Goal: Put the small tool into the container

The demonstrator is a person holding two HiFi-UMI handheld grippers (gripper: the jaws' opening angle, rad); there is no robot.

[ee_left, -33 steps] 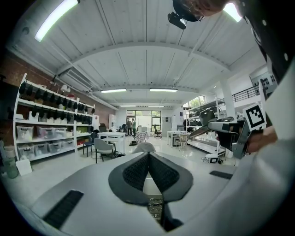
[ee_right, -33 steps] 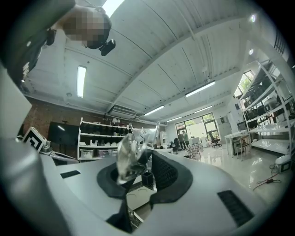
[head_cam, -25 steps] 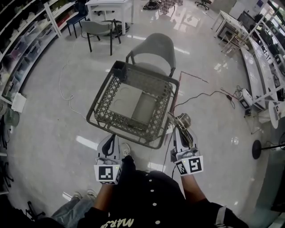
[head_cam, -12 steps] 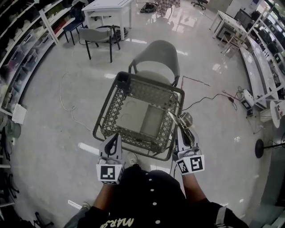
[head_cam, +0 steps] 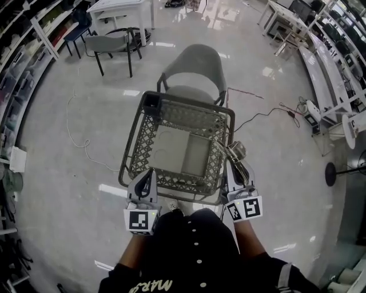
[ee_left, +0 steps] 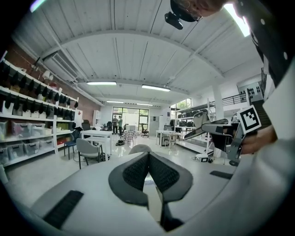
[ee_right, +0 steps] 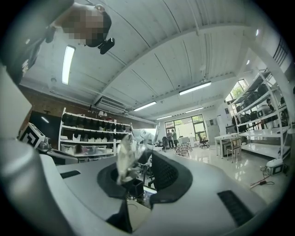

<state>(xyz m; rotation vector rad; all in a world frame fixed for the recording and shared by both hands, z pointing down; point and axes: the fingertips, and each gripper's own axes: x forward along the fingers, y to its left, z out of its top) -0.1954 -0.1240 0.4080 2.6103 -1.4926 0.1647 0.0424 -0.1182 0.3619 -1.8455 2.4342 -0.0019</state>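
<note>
A grey lattice basket (head_cam: 130, 150) stands on a grey chair (head_cam: 194, 63) right in front of me. A pale panel and a grey box (head_cam: 196, 156) lie on its floor. My right gripper (head_cam: 235, 167) is shut on a small shiny metal tool (head_cam: 233, 152), which sits level with the basket's right rim. The right gripper view shows the tool (ee_right: 125, 154) pinched between the pads of that gripper (ee_right: 146, 161). My left gripper (head_cam: 147, 176) hovers at the basket's near rim. In the left gripper view it (ee_left: 148, 156) is shut with nothing in it.
Cables (head_cam: 260, 114) trail over the glossy floor right of the chair, and a white cord (head_cam: 77, 134) lies to its left. A second chair (head_cam: 111, 46) and a white table (head_cam: 120, 8) stand at the back left. Shelves line the left wall, desks the right.
The basket and chair have come closer and now sit under both grippers. The tool has gone from right of the basket to its right rim. Both grippers keep their states.
</note>
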